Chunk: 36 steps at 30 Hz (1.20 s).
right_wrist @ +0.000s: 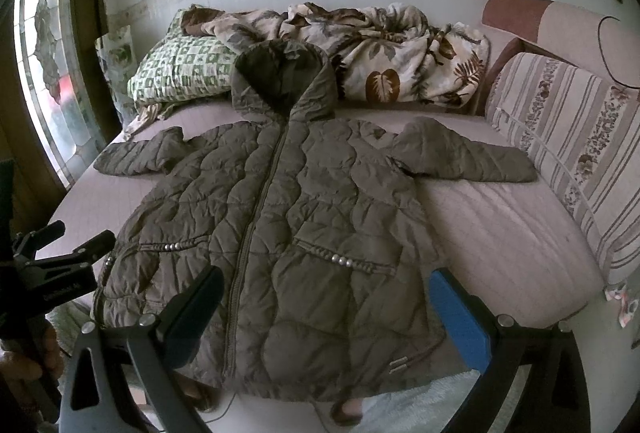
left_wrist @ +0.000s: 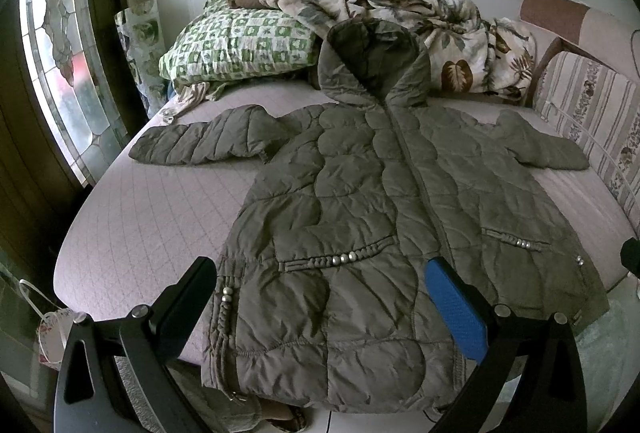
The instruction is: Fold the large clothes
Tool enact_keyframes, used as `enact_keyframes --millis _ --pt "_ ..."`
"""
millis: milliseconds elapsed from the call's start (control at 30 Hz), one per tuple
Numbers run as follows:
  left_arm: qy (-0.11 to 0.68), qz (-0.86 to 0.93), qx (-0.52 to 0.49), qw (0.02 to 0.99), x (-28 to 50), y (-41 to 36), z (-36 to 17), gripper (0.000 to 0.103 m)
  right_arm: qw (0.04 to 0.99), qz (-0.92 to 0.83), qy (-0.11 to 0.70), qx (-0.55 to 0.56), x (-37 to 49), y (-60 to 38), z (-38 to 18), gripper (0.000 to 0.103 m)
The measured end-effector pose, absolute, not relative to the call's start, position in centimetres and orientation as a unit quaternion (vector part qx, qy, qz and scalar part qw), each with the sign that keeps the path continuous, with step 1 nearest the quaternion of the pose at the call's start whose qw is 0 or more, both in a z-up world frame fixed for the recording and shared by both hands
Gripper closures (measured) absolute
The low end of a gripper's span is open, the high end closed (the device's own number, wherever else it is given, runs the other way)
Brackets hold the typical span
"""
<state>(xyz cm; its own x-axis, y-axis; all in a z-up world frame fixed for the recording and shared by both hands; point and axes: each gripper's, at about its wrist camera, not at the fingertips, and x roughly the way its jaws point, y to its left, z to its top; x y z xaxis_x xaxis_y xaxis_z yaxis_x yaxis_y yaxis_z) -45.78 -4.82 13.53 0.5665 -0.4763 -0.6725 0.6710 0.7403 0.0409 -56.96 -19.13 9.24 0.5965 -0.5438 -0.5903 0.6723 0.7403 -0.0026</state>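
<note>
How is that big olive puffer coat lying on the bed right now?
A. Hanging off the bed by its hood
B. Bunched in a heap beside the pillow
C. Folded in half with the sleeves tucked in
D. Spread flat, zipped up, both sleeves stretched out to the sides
D: the coat lies flat on the bed, front up with the zipper closed, hood toward the pillow, and a sleeve reaching out on each side.

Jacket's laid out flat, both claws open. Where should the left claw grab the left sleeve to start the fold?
Take the left sleeve near its cuff, coming in from the outer side. It lies flat and spread away from the jacket body on bare mattress, so the left claw could pinch the free end and carry it across the chest.
</note>
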Motion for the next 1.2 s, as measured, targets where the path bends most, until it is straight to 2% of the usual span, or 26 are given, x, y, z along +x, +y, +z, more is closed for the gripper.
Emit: enact_keyframes --millis 800,1200 --pt "0.358 -0.294 0.136 0.876 -40.8 -3.7 11.8 0.0 0.887 -0.314 0.328 0.088 -51.4 -19.5 8.0 0.0" --pt "0.388 -0.252 0.102 0.88 -29.4 1.2 10.6 0.0 0.894 -0.276 0.349 0.054 -45.4 -19.3 7.4 0.0"
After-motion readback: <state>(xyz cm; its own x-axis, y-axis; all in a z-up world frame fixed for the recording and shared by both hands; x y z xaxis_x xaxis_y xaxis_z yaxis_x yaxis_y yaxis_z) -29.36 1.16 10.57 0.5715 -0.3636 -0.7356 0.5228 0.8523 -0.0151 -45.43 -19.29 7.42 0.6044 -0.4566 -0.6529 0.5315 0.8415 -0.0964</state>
